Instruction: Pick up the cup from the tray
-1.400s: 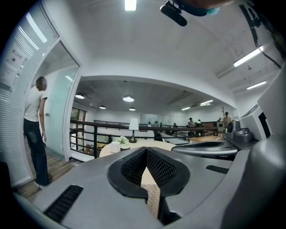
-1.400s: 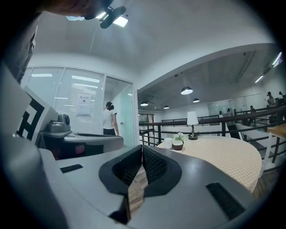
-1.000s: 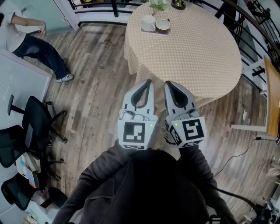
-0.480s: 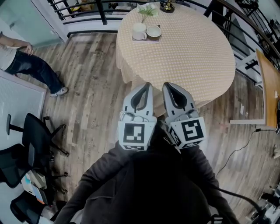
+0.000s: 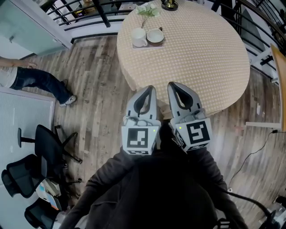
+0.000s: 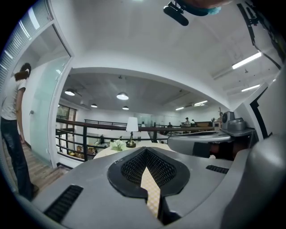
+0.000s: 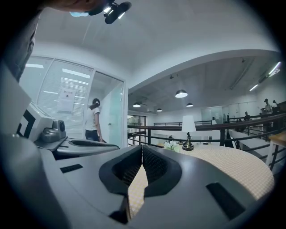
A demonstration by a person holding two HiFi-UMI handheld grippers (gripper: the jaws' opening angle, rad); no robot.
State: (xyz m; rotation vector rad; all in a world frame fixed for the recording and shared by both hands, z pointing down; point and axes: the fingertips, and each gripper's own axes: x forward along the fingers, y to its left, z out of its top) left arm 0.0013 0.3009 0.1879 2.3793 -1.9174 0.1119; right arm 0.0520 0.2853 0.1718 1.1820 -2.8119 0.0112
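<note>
- The cup [image 5: 139, 37] was in no gripper. It stood upright on the tray [image 5: 144, 46], at the far side of the round tabletop [image 5: 201, 58].
- The left gripper [image 5: 149, 89] and the right gripper [image 5: 174, 86] were both shut tight with nothing in them. They were side by side by the closest edge of the tabletop, well apart from the cup.
- I think a shut gripper would only have pushed the cup and might have tipped it. One had to open first.
- A small bowl [image 5: 155, 36] sat just beside the cup on the same tray. A gripper that opened wide could have bumped the bowl or slid the tray.
- The flowers [image 5: 147, 10] stood near, behind the tray. A long reach could have knocked them over.
- The cloth [image 5: 132, 71] might have slipped if a gripper had dragged on it.
</note>
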